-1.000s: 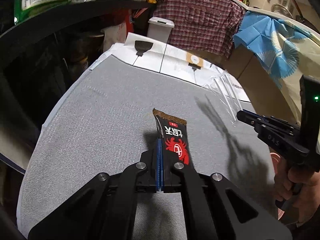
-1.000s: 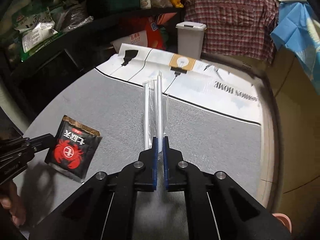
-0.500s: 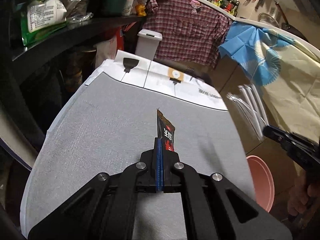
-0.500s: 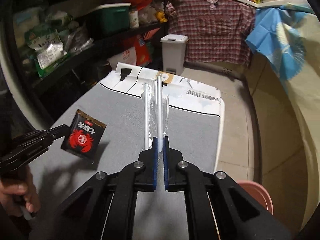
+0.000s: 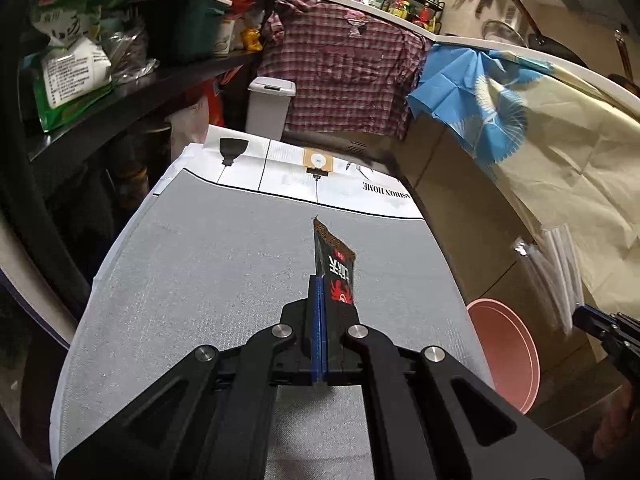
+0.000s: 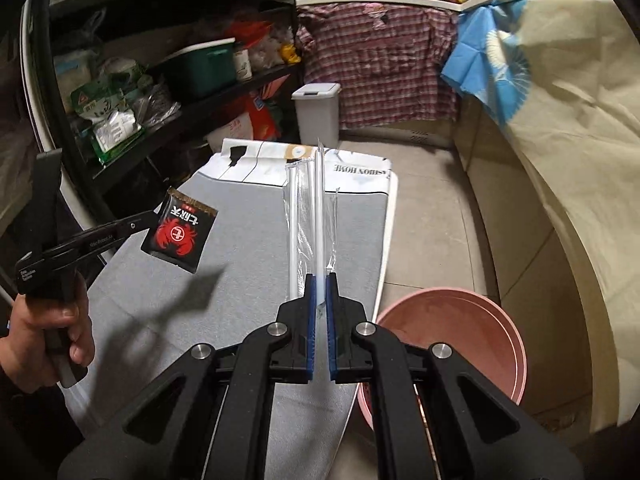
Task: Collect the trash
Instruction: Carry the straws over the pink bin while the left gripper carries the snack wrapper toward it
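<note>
Blue pads of the left gripper [image 5: 320,292] are pressed together on the lower edge of a black snack wrapper [image 5: 335,268] printed with a red crab, which stands up edge-on from the jaws, lifted clear of the grey tabletop [image 5: 200,280]. In the right wrist view the same wrapper [image 6: 180,236] hangs at the tip of the left gripper [image 6: 154,216], held by a hand [image 6: 48,340] at the left edge, and it casts a shadow on the grey cover below. The right gripper [image 6: 320,292] is nearly closed, its pads clamping the near end of a clear plastic sleeve of white straws [image 6: 312,216] that runs straight ahead from the jaws, above the right edge of the tabletop. Just beside that edge, on the tiled floor, stands a pink basin [image 6: 480,320], with the right gripper's arms partly over its near rim. At the far end of the tabletop lies a white printed cloth [image 6: 360,170]. Beyond it stands a small white lidded bin [image 6: 318,116], in front of a hanging red plaid shirt [image 6: 380,68], with dark shelves [image 6: 180,92] of bags and boxes to the left.
</note>
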